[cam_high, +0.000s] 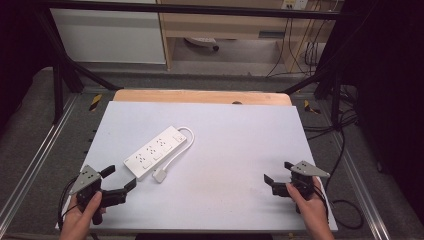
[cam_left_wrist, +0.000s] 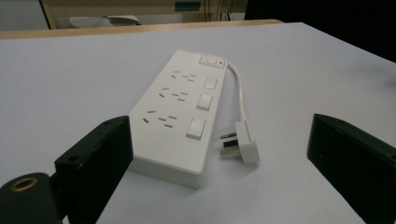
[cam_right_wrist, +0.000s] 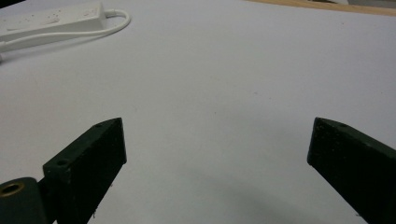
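A white power strip (cam_high: 154, 151) lies at an angle on the left half of the white table top (cam_high: 235, 145). Its white cable (cam_high: 184, 142) loops back to a white plug (cam_high: 160, 175) lying beside its near end. My left gripper (cam_high: 120, 177) is held at the front left, open, just short of the strip. In the left gripper view the power strip (cam_left_wrist: 180, 112) and the plug (cam_left_wrist: 243, 144) lie ahead of the wide-apart jaws, untouched. At the front right my right gripper (cam_high: 278, 171) is open over bare table. The right gripper view has the strip (cam_right_wrist: 51, 21) at far upper left.
A wooden strip (cam_high: 200, 96) runs along the table's far edge. Black frame bars (cam_high: 65, 75) stand at both back corners, and cables (cam_high: 345, 145) trail on the floor to the right. A wooden cabinet (cam_high: 225, 25) stands beyond the table.
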